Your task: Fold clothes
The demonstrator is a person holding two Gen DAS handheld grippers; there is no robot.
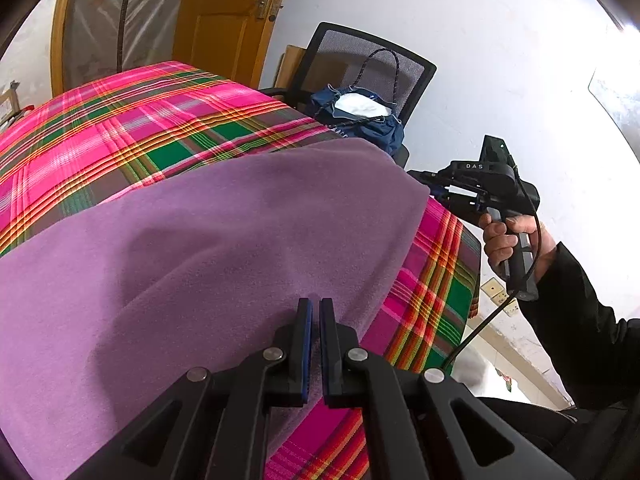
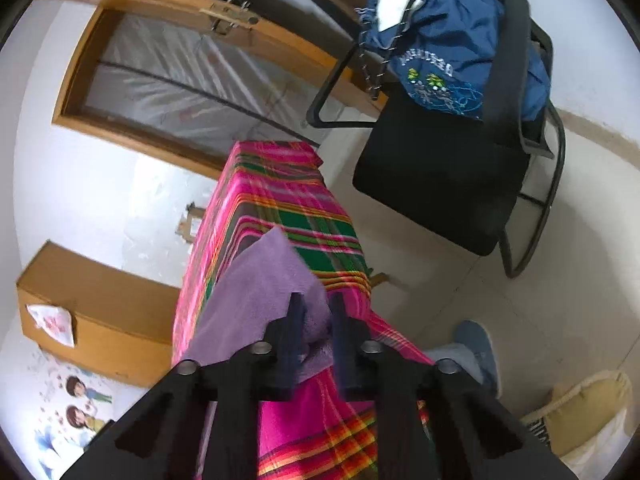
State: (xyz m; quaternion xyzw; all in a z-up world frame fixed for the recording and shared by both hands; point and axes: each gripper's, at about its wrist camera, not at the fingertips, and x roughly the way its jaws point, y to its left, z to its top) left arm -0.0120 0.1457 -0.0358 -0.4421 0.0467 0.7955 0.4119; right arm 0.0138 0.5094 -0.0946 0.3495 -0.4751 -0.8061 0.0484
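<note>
Both black two-finger grippers clamp the soft purple fleece cloth (image 1: 208,240) spread on the plaid-covered table: left gripper (image 1: 315,308) at its near edge, right gripper (image 2: 318,312) at the far right corner, cloth stretched between them

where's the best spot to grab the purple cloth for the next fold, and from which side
Grip the purple cloth at its corner over the table's right edge, coming from that side, where the right gripper pinches. That corner is free to lift; the left gripper pinches the near edge.

place: probably a home room | cues: wooden door (image 1: 236,12), plaid-covered table (image 1: 132,120), chair (image 2: 452,184)
</note>
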